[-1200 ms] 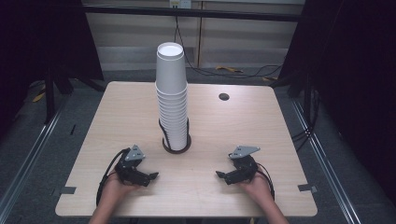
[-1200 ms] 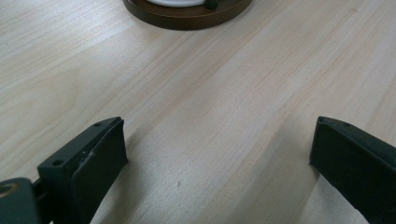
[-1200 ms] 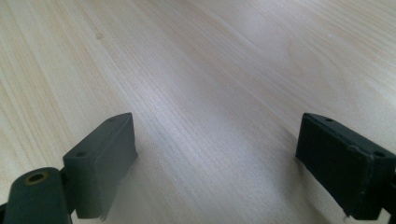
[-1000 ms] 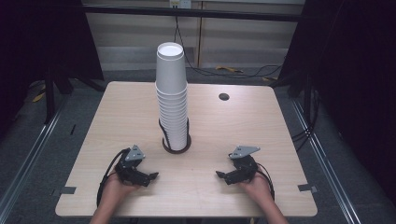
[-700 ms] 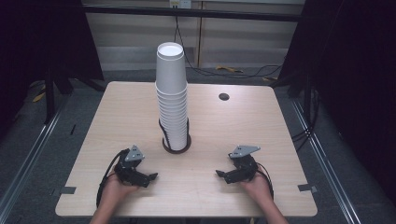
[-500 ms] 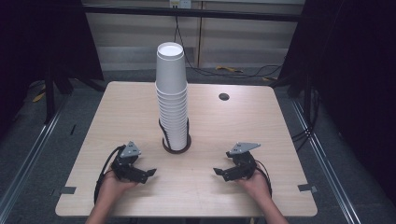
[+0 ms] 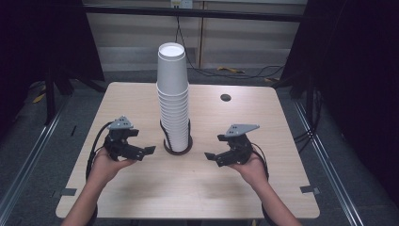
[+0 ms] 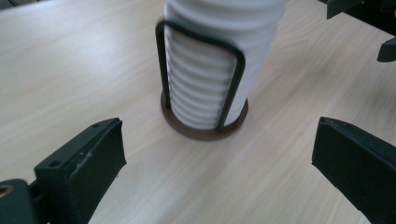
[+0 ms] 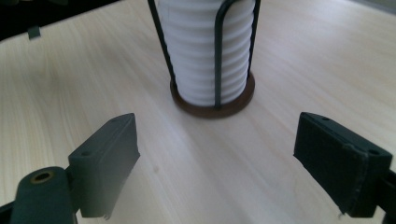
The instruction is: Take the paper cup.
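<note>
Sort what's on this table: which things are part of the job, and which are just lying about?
Part of the job:
stack of white cups
wire cup holder around the stack's foot
left gripper, open, facing it
right gripper, open, facing it

Just lying about:
small dark round spot on the table, far side
cables on the floor behind

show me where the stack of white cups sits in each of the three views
High view: the stack of white cups stands at table centre, between the two grippers.
Left gripper view: top centre, beyond the open jaws.
Right gripper view: top centre, slightly left of middle.
Shared landmark: the dark round holder base under the stack, with black wire uprights around the lower cups.
</note>
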The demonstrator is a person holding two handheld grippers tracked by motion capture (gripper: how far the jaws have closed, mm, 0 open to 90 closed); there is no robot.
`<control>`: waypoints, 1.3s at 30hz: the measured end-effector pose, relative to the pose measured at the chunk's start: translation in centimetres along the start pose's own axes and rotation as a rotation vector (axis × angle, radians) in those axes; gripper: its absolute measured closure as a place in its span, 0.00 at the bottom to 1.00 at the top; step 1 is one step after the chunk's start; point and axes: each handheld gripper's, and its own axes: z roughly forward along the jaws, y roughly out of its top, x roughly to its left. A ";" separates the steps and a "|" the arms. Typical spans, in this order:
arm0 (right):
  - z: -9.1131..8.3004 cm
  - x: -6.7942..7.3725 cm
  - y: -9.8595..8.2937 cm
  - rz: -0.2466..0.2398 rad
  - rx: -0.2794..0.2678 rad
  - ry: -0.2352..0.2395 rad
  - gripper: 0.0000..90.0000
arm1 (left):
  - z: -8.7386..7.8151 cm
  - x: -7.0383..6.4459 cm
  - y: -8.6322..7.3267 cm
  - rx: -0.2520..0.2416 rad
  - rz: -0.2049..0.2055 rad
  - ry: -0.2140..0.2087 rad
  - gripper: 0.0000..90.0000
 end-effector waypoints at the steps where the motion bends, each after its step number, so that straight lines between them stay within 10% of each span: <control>1: -0.1 -0.1 0.6 0.004 -0.009 -0.002 0.15 | -0.5 0.0 1.4 -0.018 0.003 -0.016 0.02; 23: -0.2 0.3 13.2 0.019 -0.182 -0.005 0.15 | -3.9 -0.6 13.6 -0.136 0.041 -0.027 0.04; 39: 1.9 0.9 16.3 0.008 -0.228 -0.002 0.11 | -2.2 -1.2 17.6 -0.171 0.074 -0.023 0.02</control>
